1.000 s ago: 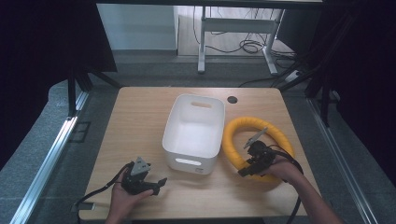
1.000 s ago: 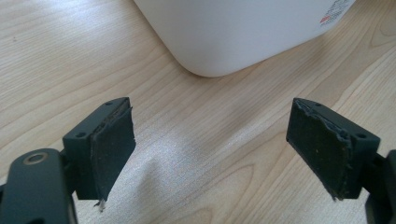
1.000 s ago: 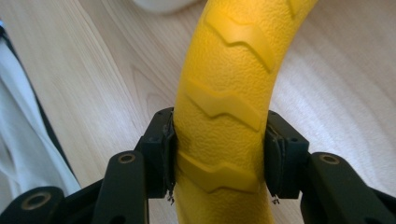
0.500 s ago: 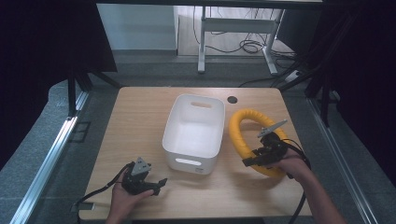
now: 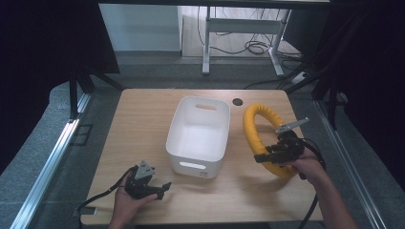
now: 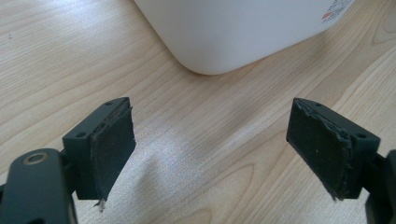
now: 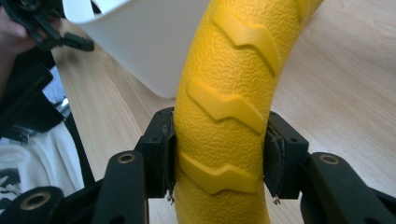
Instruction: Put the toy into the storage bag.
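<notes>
— Lifted since a second ago: the right hand-held gripper has raised the yellow ring from lying flat on the bench to standing tilted on edge, its top now leaning toward the white bin.

— How does that hand-held gripper hold it?

— Clenched on it. In the right gripper view the two black jaws press against either side of the ring's textured yellow body, with the raised zigzag treads running between them. The grip sits on the ring's lower near part, close to the person's right hand.

— And the left hand-held gripper?

— Unmoved at the near left of the bench, released. In the left gripper view its jaws stand wide apart with bare wood between them, and a rounded corner of the bin is just ahead. The left hand holds it low over the surface.

— Where is the ring relative to the bin?

— Just beside the bin's right wall, outside it. I cannot tell whether the two touch.

— Anything in the bin?

— Its inside shows plain white walls and floor in the high view. It stands upright in the middle of the bench, with a handle slot in the far wall and another in the near one.
</notes>
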A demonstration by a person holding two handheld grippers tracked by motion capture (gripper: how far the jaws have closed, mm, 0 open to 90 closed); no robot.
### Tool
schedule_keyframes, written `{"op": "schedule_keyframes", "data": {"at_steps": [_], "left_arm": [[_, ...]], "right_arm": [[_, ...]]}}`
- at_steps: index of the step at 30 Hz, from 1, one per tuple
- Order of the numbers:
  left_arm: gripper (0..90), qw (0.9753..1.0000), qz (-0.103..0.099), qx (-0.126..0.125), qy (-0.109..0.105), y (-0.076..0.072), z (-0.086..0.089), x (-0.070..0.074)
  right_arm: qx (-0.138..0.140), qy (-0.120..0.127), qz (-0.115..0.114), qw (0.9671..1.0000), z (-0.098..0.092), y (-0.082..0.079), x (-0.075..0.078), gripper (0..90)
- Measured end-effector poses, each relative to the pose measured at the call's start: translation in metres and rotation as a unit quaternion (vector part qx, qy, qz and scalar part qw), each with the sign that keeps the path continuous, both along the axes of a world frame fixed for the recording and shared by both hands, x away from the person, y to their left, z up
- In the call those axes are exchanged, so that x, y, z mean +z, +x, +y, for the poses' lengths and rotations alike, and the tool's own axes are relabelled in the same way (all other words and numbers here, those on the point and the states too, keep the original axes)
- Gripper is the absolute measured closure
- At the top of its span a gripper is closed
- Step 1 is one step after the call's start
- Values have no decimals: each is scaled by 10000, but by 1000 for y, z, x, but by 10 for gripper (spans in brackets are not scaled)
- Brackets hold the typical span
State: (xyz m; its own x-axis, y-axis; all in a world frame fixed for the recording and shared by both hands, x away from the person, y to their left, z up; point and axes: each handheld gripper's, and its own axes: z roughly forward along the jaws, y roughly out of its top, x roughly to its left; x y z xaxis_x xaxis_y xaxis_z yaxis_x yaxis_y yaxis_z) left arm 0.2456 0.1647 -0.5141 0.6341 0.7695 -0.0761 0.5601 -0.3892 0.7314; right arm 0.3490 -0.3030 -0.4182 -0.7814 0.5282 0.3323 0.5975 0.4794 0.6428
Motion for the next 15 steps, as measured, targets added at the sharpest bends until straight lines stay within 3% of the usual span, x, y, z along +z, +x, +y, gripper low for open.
{"op": "schedule_keyframes", "data": {"at_steps": [6,15], "left_arm": [[153,10000,-11,2,0,0,0,0],[153,10000,-15,3,10,0,1,0]], "right_arm": [[-174,248,-93,9995,-10,3,7,518],[-251,387,-243,9986,-12,4,11,518]]}}
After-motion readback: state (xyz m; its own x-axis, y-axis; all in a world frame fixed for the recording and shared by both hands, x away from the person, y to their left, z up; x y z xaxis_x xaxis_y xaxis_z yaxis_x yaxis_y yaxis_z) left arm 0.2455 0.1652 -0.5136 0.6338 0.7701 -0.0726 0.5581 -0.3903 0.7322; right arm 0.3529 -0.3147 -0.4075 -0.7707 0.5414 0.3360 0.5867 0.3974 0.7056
